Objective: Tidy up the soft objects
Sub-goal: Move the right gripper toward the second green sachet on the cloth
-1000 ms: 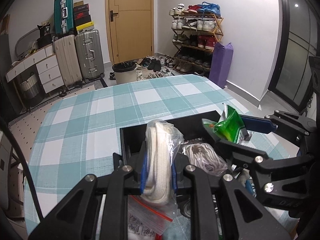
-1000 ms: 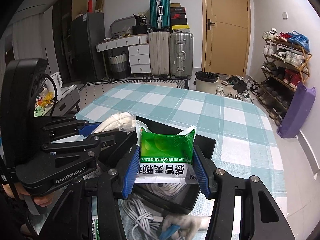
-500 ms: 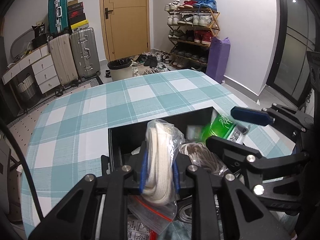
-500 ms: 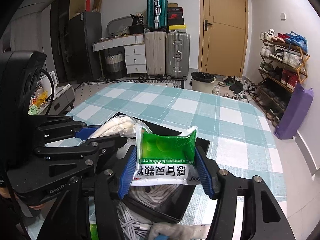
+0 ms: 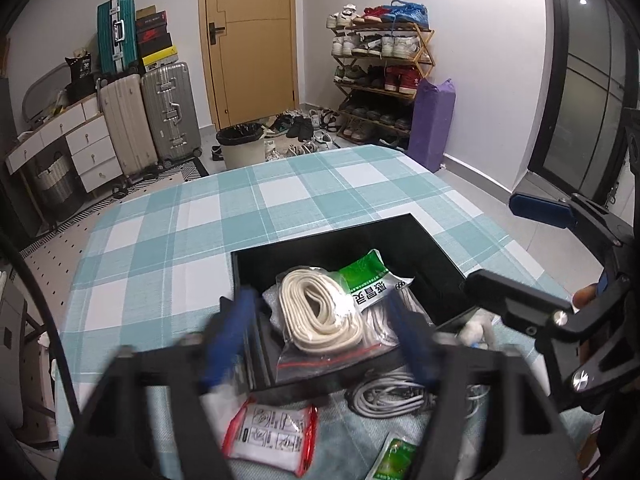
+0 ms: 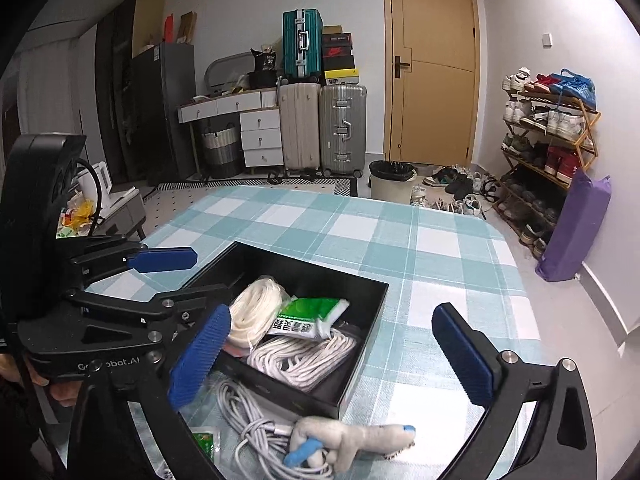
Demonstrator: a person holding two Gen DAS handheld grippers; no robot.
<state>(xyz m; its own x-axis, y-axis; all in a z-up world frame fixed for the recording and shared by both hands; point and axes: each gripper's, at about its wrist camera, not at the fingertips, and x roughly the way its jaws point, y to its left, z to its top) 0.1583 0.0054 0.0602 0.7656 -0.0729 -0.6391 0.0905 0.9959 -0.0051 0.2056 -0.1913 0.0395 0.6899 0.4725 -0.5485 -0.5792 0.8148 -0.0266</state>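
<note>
Left gripper [image 5: 320, 328] opening over the black box [image 5: 444, 268], fingers [image 5: 230, 328] blurred and standing wide, gripping nothing. Bagged cream webbing [image 5: 320, 312] lying in the box between and beyond the two pads, free of them. Right gripper [image 6: 332, 356] opening too, blue-padded fingers [image 6: 464, 356] spread to either side of the box, clamping nothing. Green sachet [image 6: 312, 316] resting in the box, leaning on the cream webbing [image 6: 256, 308] and overlapping the coiled white rope [image 6: 300, 356] below it. Box [image 6: 360, 356] sitting on the counter [image 6: 440, 264] with its teal-and-white checked cloth.

Outside the box, near edge: grey cable bundle [image 5: 392, 396] lying just in front of the box wall; red-edged packet [image 5: 272, 436] lying flat on the cloth between the left fingers; small green packet [image 5: 396, 458] beside it at the bottom edge. In the right wrist view, plush toy with blue tips [image 6: 356, 440] lying on the cable [image 6: 252, 420], touching it, just below the box corner.

Left gripper [image 6: 120, 280] showing at the left of the right wrist view, one blue pad [image 6: 164, 260] hanging above the counter beside the box.
</note>
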